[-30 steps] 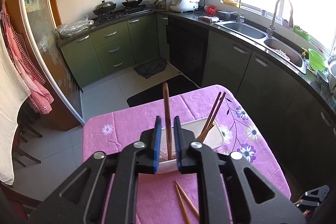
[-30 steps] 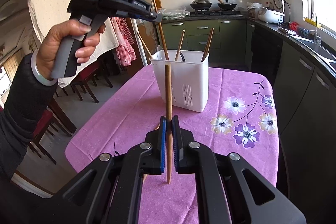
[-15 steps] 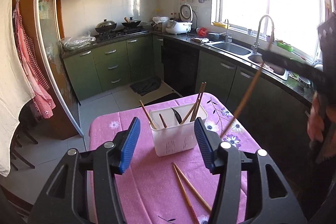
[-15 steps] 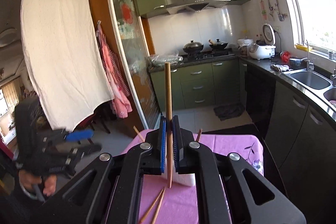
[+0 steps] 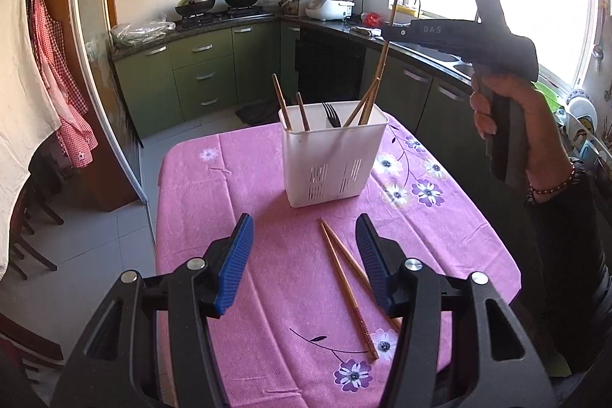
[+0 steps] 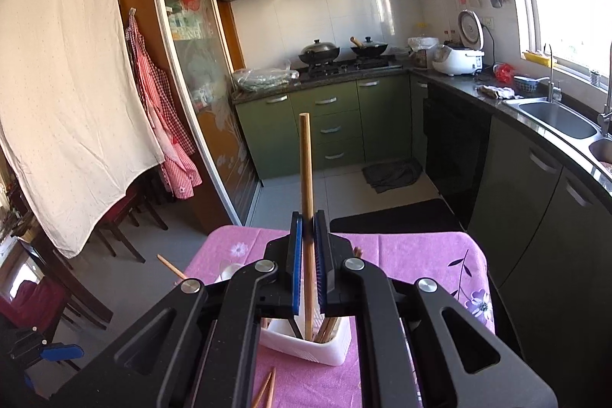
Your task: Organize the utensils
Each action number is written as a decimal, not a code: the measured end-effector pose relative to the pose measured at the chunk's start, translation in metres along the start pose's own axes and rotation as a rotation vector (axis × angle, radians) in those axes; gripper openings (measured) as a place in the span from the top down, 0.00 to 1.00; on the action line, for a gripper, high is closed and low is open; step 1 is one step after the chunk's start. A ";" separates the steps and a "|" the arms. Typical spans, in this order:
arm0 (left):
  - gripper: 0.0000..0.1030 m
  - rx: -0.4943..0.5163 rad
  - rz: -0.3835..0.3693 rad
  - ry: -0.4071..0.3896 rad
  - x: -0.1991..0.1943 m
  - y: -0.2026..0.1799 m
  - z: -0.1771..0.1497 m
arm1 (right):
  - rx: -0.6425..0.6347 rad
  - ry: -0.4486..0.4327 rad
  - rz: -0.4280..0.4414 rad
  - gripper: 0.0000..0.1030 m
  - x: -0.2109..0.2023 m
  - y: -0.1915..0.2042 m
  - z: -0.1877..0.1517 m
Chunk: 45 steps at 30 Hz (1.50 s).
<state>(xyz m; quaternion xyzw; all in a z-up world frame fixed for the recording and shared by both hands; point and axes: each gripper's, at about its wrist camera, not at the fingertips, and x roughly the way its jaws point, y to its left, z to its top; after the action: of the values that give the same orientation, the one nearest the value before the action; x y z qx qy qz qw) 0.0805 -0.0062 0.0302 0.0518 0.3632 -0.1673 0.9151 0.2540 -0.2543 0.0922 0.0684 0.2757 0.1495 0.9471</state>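
My left claw (image 5: 304, 264) is spread wide with nothing in it, ribbed blue pads (image 5: 234, 264) hanging over 2 slim wooden chopsticks (image 5: 346, 287) on the fuzzy pink tablecloth (image 5: 199, 186). My right claw (image 6: 308, 264) is pinched tight on 1 round wooden chopstick (image 6: 306, 159), its lower end down in the slotted white plastic holder (image 5: 332, 159) just below it.

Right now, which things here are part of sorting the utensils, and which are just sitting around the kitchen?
Part of the job:
- white utensil holder
- chopstick pinched in the right claw
- two loose chopsticks on the tablecloth
- left claw, open
- fork in the holder

Just around:
- rice cooker
- two pans on the stove
- sink
- checked apron
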 end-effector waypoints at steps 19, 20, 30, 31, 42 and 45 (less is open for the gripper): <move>0.48 -0.013 -0.057 0.294 0.116 -0.047 -0.029 | -0.079 0.145 -0.026 0.82 -0.074 -0.011 -0.178; 0.48 -0.012 -0.051 0.311 0.124 -0.049 -0.030 | -0.065 0.165 -0.029 0.83 -0.070 -0.017 -0.188; 0.58 -0.069 -0.001 0.473 0.189 -0.041 -0.046 | 0.034 0.269 -0.021 0.83 -0.042 -0.054 -0.220; 0.60 -0.071 0.000 0.481 0.193 -0.041 -0.046 | 0.036 0.275 -0.018 0.83 -0.040 -0.054 -0.220; 0.78 -0.056 0.052 0.536 0.220 -0.044 -0.045 | 0.053 0.301 0.004 0.83 -0.033 -0.056 -0.223; 0.80 -0.041 0.069 0.533 0.223 -0.048 -0.044 | 0.060 0.298 0.005 0.79 -0.034 -0.057 -0.222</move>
<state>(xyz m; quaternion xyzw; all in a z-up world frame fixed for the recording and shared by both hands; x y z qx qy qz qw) 0.1872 -0.1012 -0.1523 0.0880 0.5925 -0.1089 0.7933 0.1201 -0.3085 -0.0893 0.0741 0.4175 0.1520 0.8928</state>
